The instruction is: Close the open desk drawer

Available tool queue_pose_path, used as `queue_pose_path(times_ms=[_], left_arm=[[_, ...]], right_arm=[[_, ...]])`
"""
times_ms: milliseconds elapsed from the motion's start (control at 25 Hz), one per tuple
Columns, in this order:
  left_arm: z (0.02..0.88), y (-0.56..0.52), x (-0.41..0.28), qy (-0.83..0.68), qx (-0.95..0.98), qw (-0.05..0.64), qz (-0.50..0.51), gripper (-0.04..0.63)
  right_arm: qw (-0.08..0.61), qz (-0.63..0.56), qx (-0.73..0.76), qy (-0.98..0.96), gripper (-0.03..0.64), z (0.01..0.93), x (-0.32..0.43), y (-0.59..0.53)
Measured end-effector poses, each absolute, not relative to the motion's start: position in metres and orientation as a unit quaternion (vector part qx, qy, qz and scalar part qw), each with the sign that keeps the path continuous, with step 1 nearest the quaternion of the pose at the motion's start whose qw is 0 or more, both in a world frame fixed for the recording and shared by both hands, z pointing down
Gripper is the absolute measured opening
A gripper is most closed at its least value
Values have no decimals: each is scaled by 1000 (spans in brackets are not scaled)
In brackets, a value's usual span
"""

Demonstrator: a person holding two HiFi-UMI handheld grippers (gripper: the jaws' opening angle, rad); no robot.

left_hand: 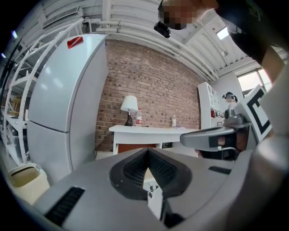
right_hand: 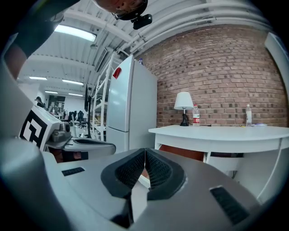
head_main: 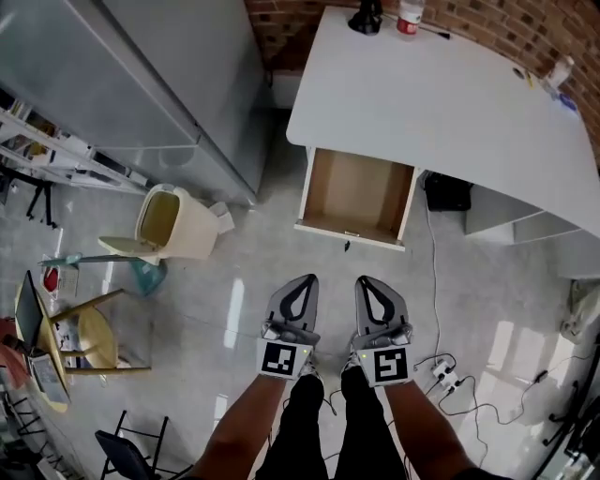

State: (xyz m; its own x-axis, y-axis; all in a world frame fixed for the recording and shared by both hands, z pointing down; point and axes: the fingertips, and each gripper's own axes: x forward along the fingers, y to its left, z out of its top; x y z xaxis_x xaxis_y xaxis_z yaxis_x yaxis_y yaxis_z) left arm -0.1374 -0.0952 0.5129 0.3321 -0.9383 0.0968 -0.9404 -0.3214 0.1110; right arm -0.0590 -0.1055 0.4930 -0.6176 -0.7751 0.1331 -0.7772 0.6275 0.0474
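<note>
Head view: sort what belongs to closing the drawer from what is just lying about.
For the job: drawer, desk, left gripper, right gripper.
Lying about: fridge, bin, lamp, bottle, power strip.

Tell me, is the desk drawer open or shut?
Open: the drawer sticks out from under the white desk, showing its bare brown bottom.

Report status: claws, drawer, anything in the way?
Left claw and right claw shut, empty. Drawer open, ahead, untouched. Nothing visible in the way.
</note>
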Motion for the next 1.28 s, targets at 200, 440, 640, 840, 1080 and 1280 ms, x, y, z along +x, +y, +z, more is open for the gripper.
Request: queue_pose_path(times_ms=[200,440,640,840,1080,1280], left_arm=[[583,-113,-126,-559,826,69,15,6],[651,-145,-112,-553,830,64,29,6],[685,-155,-110,-551,831,64,36,6],[711,-171,-116,-554,824,119,-1,6],[729,-183,-106,-512,822,236,-80,41],[752,-199,-118,-492,787,332,-169,94]], right_arm=[[68,31,437,-896,28,561,-60,-102],[68,29,434,-898,26,618,-52,-116],[73,31,439,-895,28,650,-49,-126],[63,51,450,-889,28,668,-44,-136],[60,63,445,-891,28,680,-39,-137],[59,67,443,-892,28,685,-35,-141]])
